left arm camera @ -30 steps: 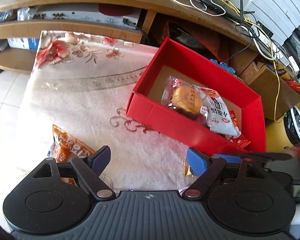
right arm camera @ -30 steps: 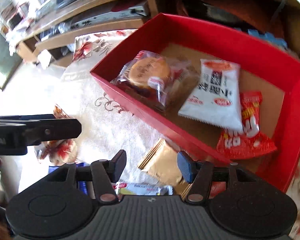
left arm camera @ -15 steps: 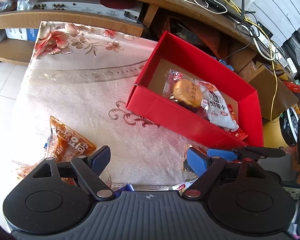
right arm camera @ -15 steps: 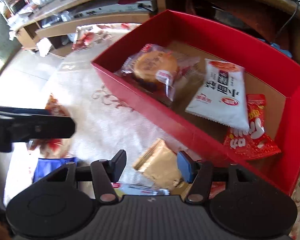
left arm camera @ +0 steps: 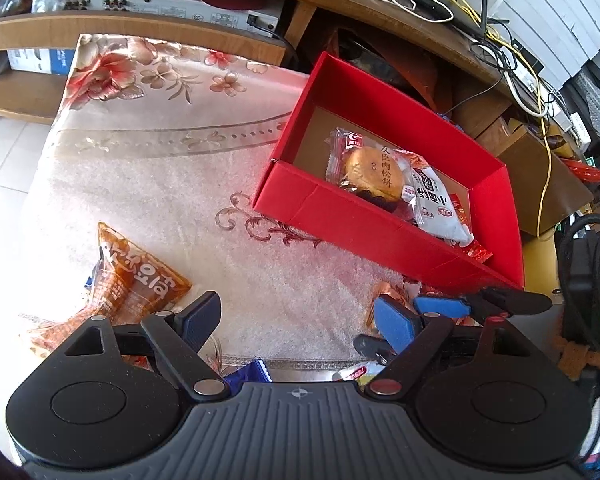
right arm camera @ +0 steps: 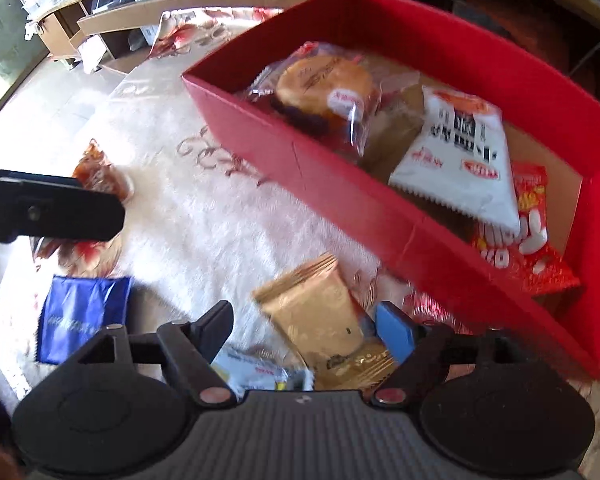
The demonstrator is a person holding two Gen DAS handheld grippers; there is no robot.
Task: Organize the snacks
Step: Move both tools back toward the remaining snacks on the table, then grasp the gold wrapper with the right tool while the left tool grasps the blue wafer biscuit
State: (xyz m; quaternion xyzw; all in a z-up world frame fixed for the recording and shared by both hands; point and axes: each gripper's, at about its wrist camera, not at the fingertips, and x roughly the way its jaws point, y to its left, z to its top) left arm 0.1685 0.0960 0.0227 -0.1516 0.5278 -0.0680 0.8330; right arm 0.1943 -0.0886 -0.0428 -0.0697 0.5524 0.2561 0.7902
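Note:
A red box [left arm camera: 340,216] stands on the flowered tablecloth. It holds a wrapped bun [left arm camera: 374,168], a white packet [left arm camera: 436,204] and a red packet [right arm camera: 528,240]. My left gripper [left arm camera: 298,316] is open over bare cloth with nothing between its fingers, and an orange packet [left arm camera: 136,276] lies to its left. In the right wrist view the box [right arm camera: 300,160] is close ahead. My right gripper [right arm camera: 306,324] points down at a gold packet [right arm camera: 316,312] lying on the cloth between its jaws, which are opening; the pads do not press on it.
A blue packet [right arm camera: 76,316] and a pale packet [right arm camera: 260,364] lie near the table's front edge. One of the left gripper's fingers [right arm camera: 60,212] crosses the right view. A wooden shelf unit [left arm camera: 140,28] with electronics and cables runs behind; tiled floor [left arm camera: 4,152] lies left.
My right gripper's jaws have spread wide apart, and it has tilted down so the gold packet now lies between them. The left gripper has stayed open and nearly still.

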